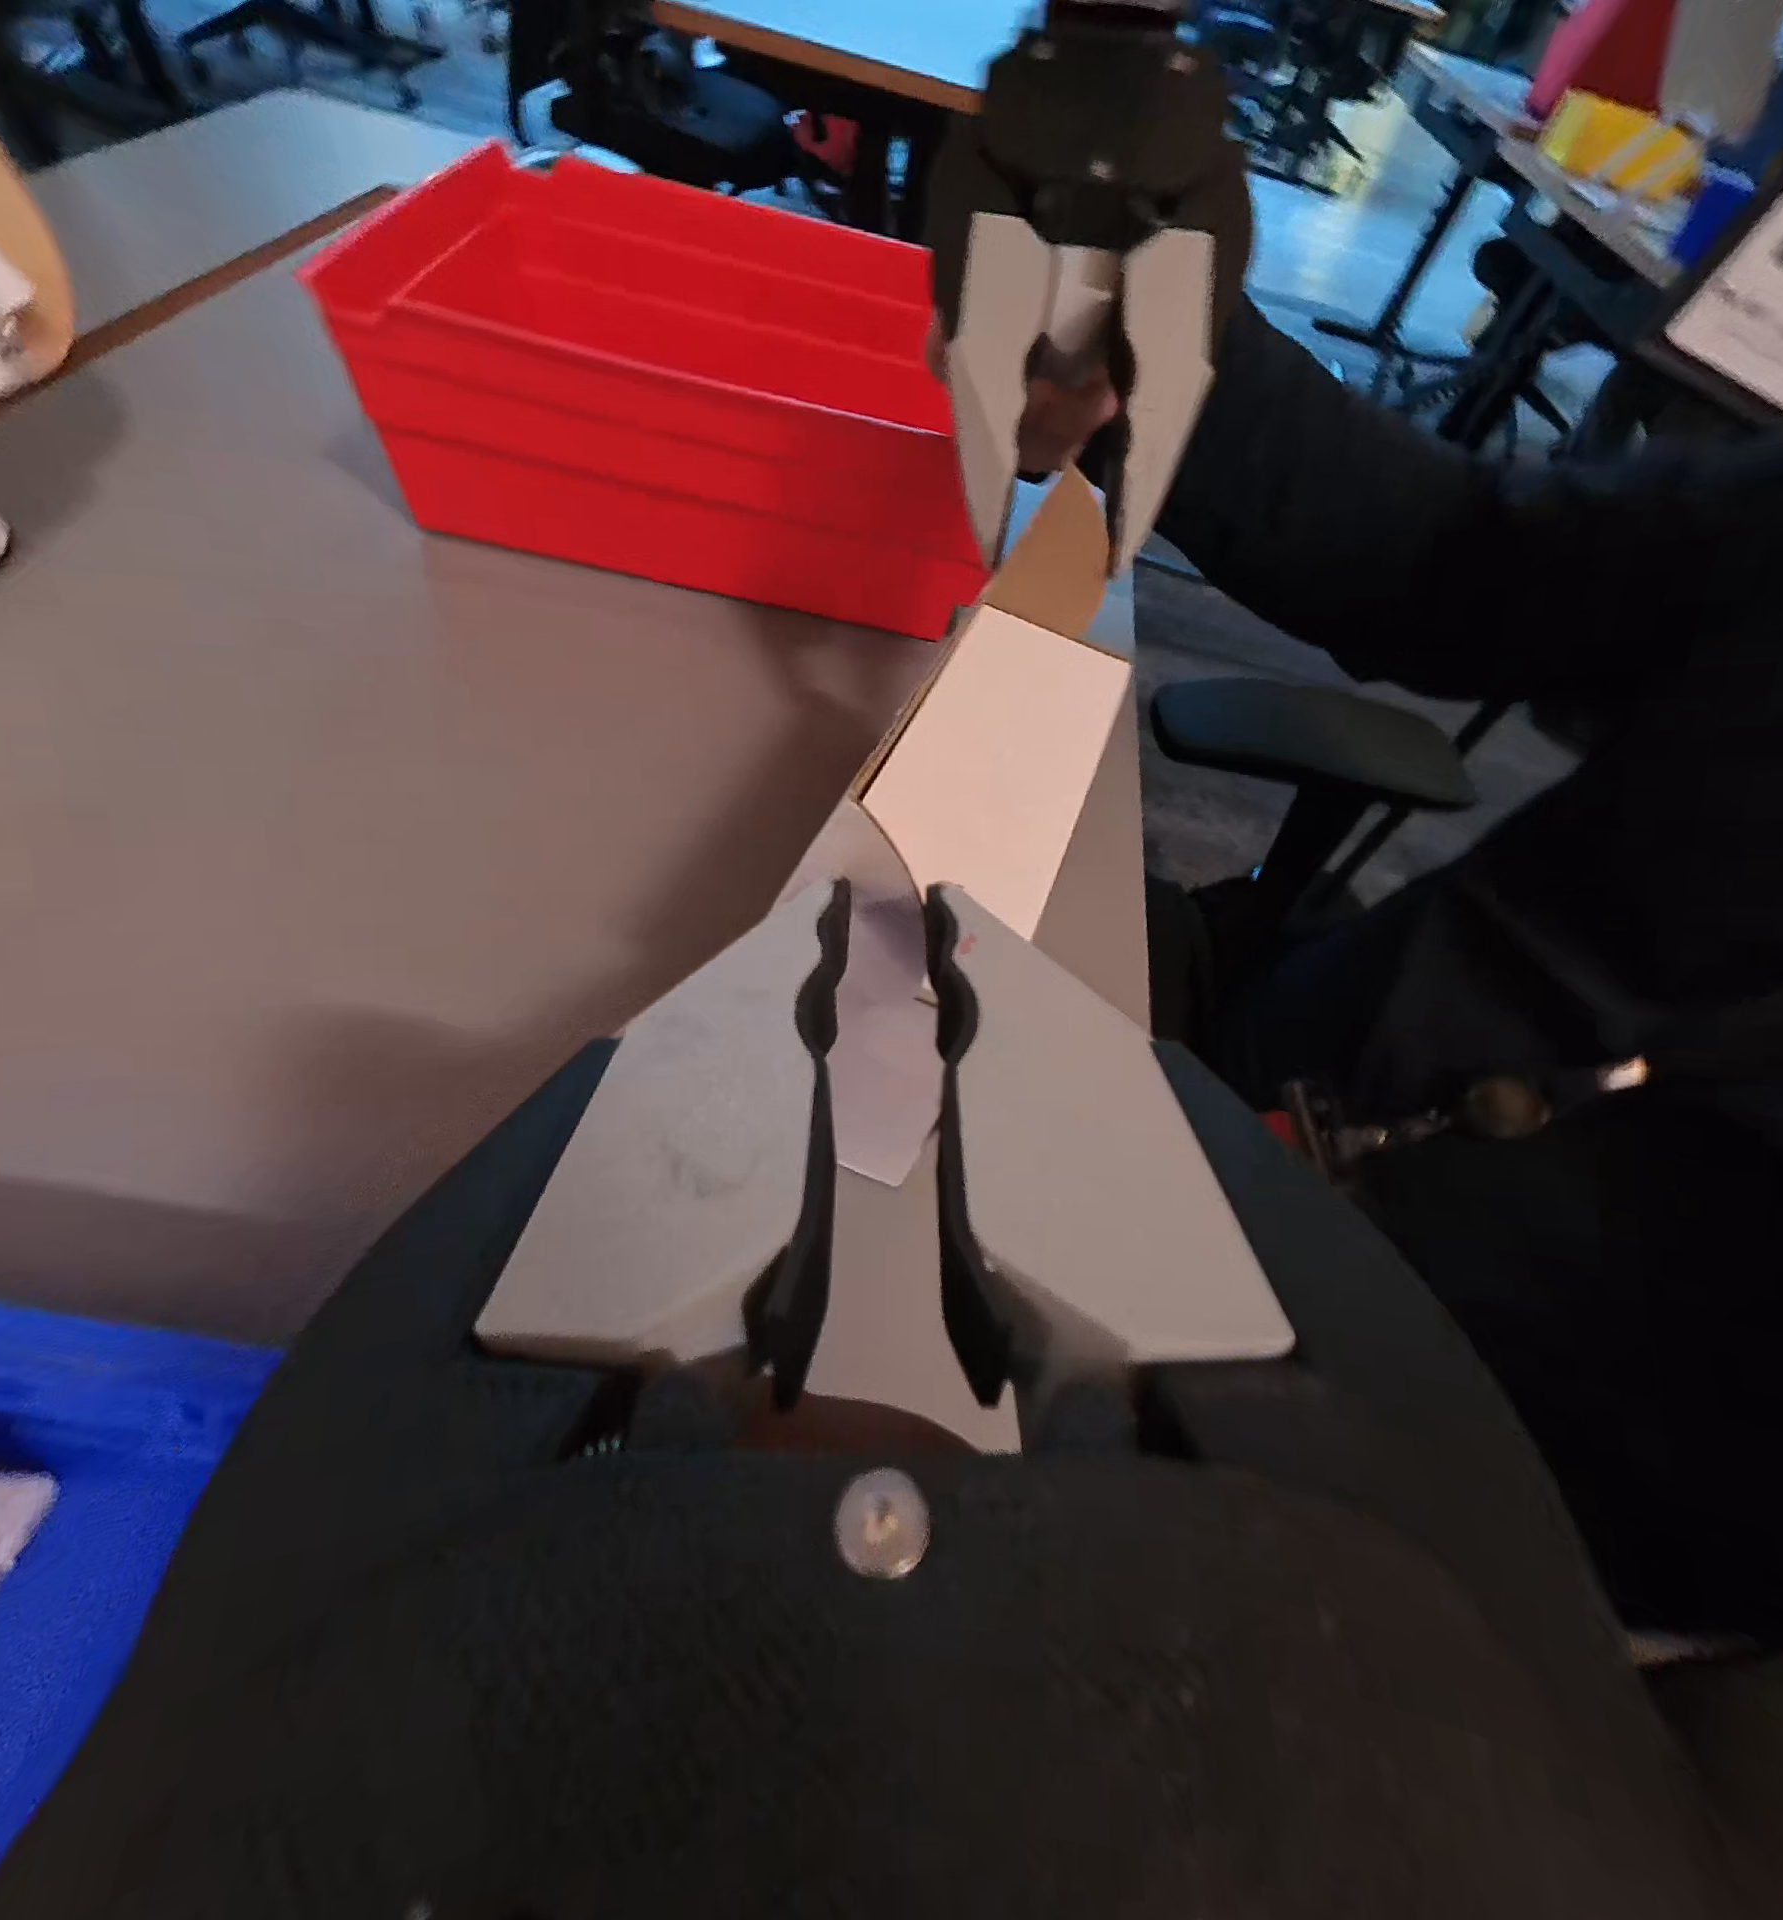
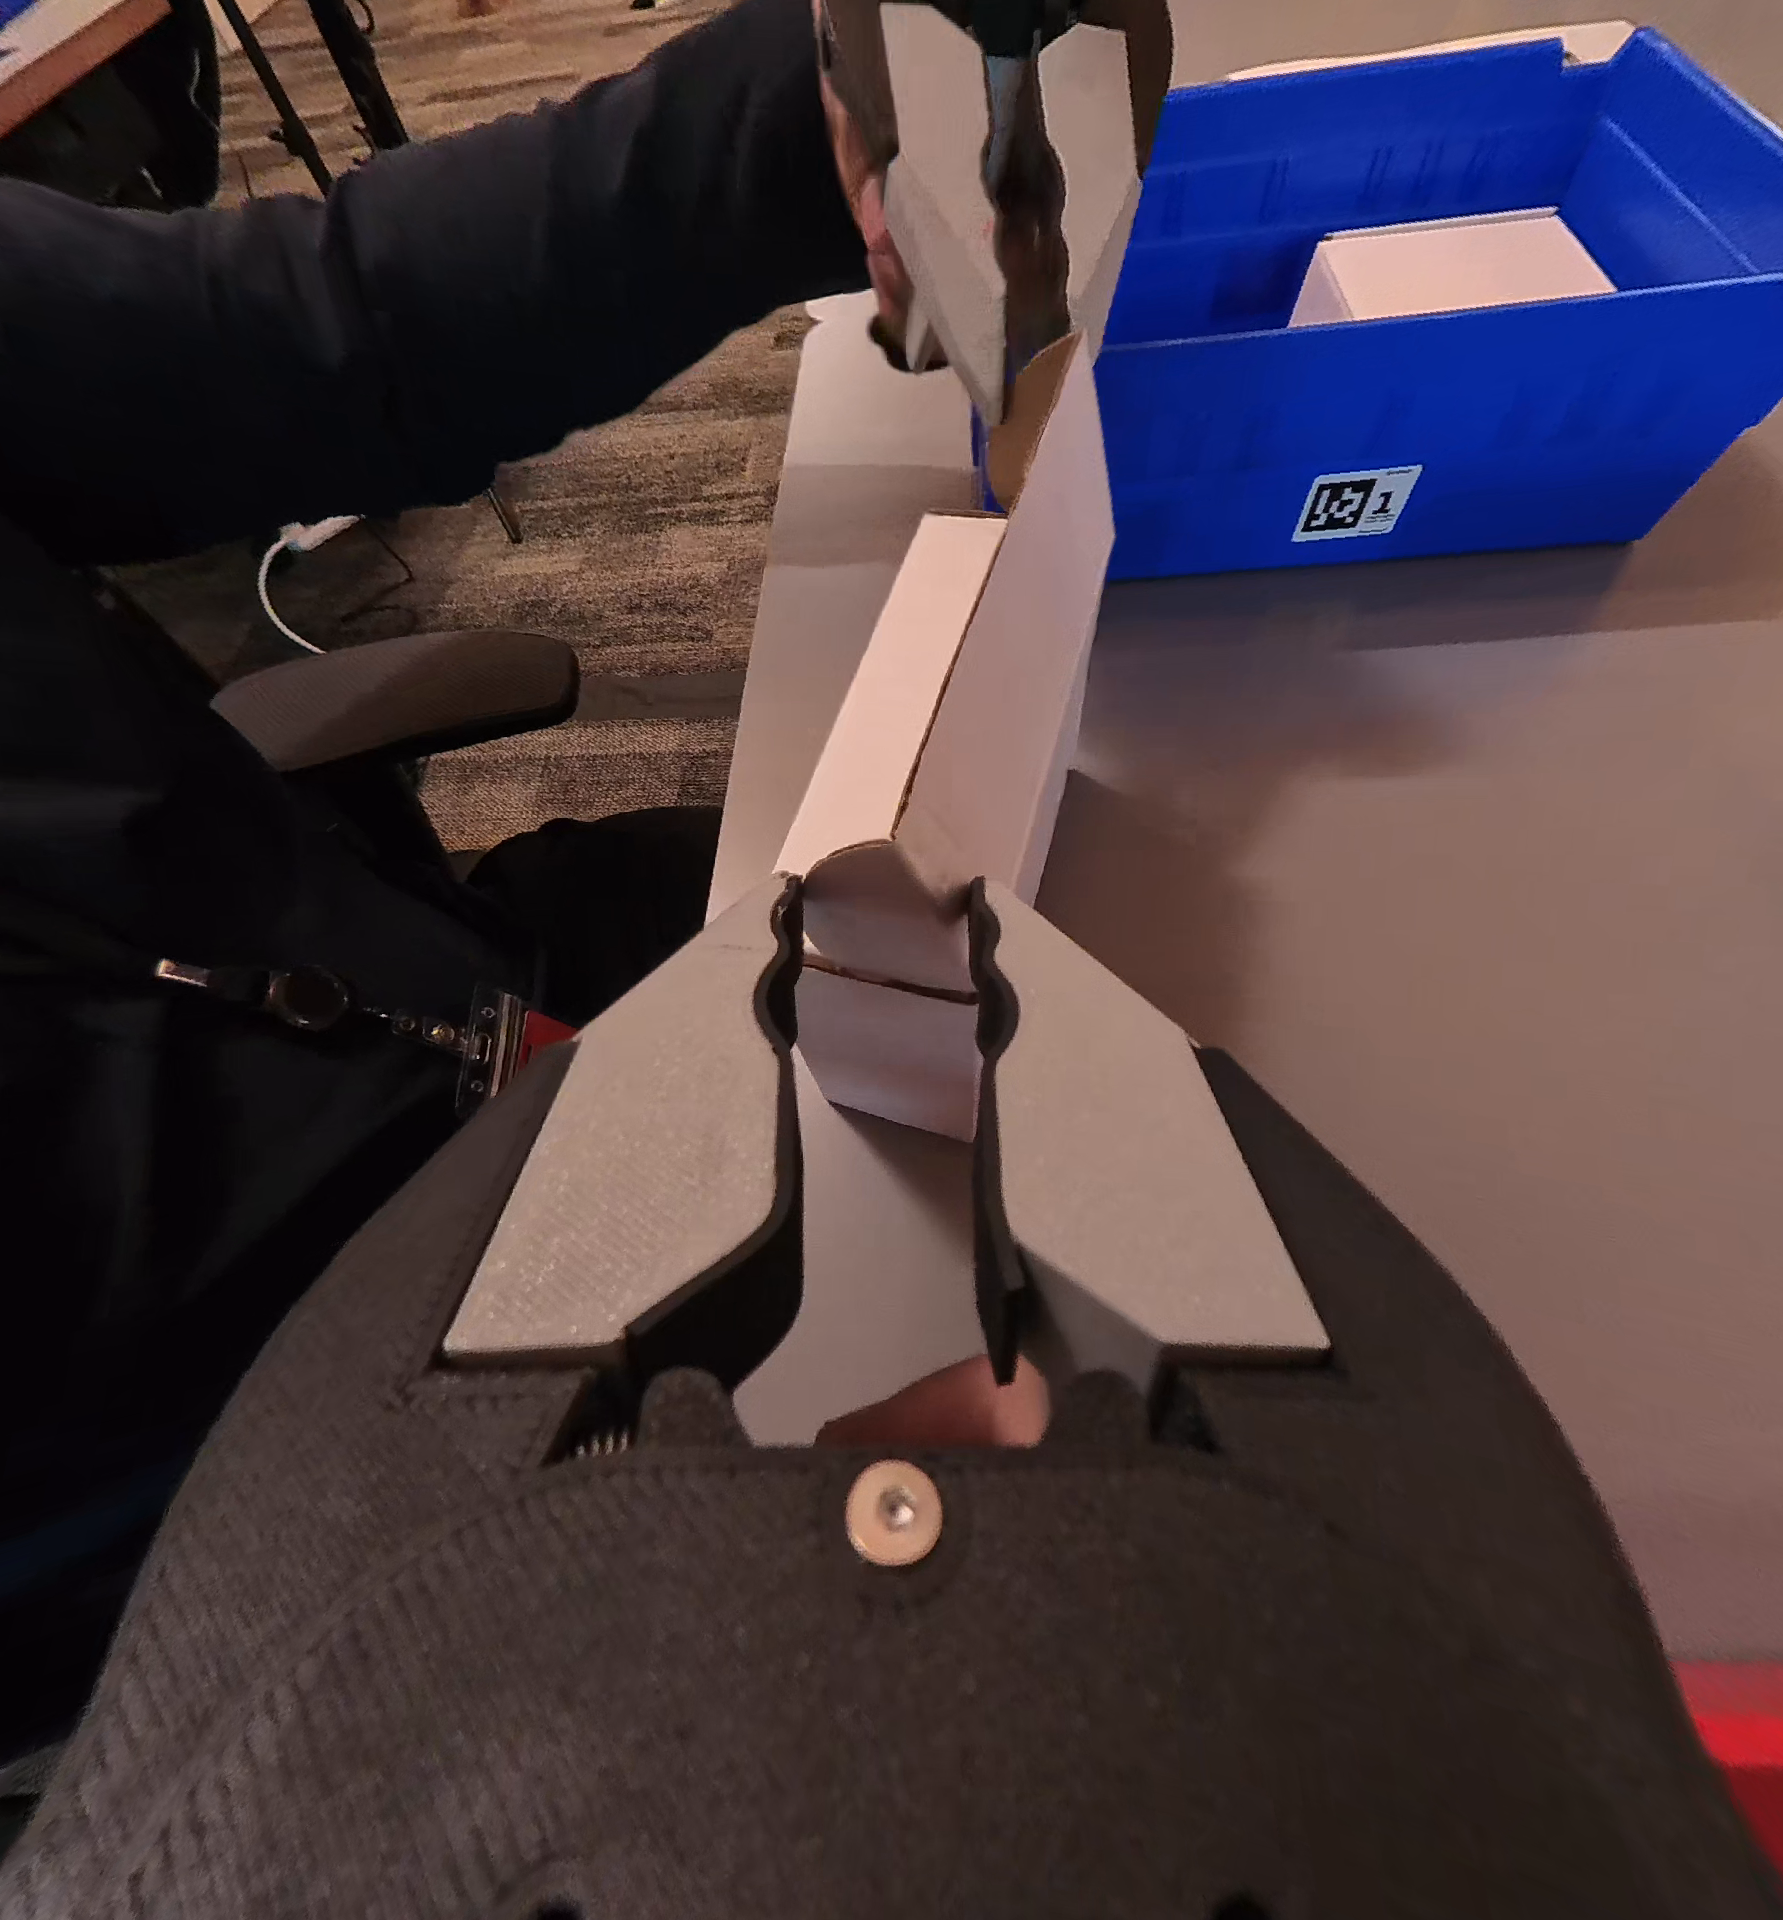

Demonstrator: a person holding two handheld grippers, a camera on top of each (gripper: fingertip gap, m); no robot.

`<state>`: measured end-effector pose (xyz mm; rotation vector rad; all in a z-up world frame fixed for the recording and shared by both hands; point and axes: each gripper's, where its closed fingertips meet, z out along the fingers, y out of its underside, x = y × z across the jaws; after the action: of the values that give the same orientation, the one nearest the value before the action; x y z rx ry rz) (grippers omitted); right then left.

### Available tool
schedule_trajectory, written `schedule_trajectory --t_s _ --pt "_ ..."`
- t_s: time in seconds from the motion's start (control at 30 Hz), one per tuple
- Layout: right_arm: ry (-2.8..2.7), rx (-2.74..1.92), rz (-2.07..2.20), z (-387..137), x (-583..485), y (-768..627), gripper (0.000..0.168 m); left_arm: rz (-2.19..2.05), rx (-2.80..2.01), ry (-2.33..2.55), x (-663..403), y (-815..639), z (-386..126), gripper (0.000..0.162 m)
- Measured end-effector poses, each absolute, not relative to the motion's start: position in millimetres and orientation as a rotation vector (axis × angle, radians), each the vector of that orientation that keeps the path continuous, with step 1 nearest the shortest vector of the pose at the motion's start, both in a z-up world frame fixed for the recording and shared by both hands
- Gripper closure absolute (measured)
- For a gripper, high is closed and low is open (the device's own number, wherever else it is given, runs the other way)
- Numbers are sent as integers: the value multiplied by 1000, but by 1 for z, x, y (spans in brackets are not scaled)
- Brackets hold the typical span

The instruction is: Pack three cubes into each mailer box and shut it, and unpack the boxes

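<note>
Left wrist view: left tongs (image 1: 887,925) clenched on side flap of white mailer box (image 1: 1001,758) at bench (image 1: 347,831) edge, beside stacked red bins (image 1: 658,416).

Right wrist view: right tongs (image 2: 882,935) clenched on opposite flap; blue bin (image 2: 1386,416) holds another white box (image 2: 1458,265). Cubes unseen.

Advice: move both flaps evenly, keep box square.

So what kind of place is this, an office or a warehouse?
Most likely an office or lab workspace, not a warehouse: desks with office chairs stand behind, the floor is carpet, and a red bin and blue bin sit on the table.
</note>
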<state>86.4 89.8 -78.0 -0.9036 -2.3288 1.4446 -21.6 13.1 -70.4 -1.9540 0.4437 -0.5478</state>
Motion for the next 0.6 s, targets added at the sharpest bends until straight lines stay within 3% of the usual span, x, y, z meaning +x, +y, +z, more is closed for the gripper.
schedule_trajectory --t_s 0.2,0.6 --pt "-2310 -919 1431 -78 86 92 140 -608 -1973 121 -24 22 -58 155" --pt "-2251 -937 1388 -78 91 95 140 -239 -2055 304 -11 15 -71 155"
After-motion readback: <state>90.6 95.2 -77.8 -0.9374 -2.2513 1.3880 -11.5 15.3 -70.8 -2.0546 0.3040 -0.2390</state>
